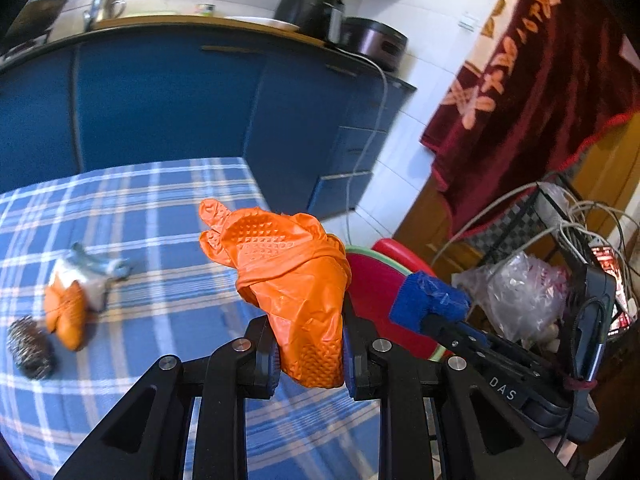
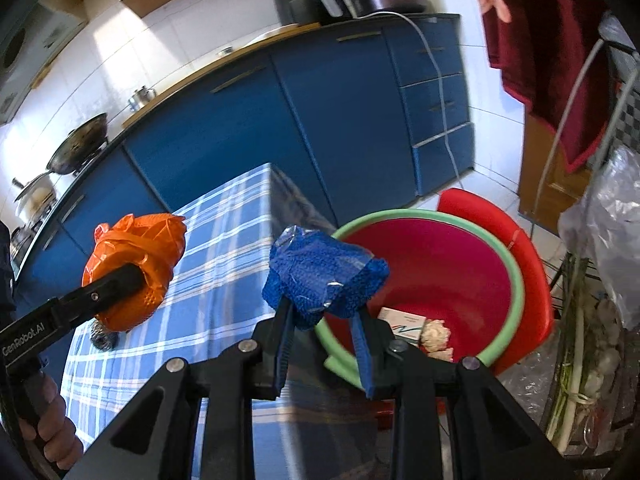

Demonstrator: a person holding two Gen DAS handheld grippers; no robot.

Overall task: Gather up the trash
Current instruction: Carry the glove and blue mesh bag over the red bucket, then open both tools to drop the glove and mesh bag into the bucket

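Note:
My left gripper [image 1: 310, 360] is shut on a crumpled orange glove [image 1: 288, 276] and holds it above the table's right edge; the glove also shows in the right wrist view [image 2: 132, 268]. My right gripper [image 2: 324, 320] is shut on a crumpled blue wrapper [image 2: 320, 280], held beside the rim of a red basin with a green rim [image 2: 432, 268]. The wrapper also shows in the left wrist view [image 1: 430, 300]. The basin holds a small box [image 2: 404, 322] and a crumpled wad [image 2: 436, 334]. A second orange glove [image 1: 66, 310], a grey-white scrap [image 1: 94, 272] and a steel scrubber [image 1: 30, 346] lie on the table.
The table has a blue plaid cloth [image 1: 140, 220]. Blue kitchen cabinets [image 2: 328, 112] stand behind it. A red stool [image 2: 532, 264] sits under the basin. A wire rack with plastic bags [image 1: 524, 292] and cables stands at the right. A dark red towel [image 1: 532, 80] hangs above.

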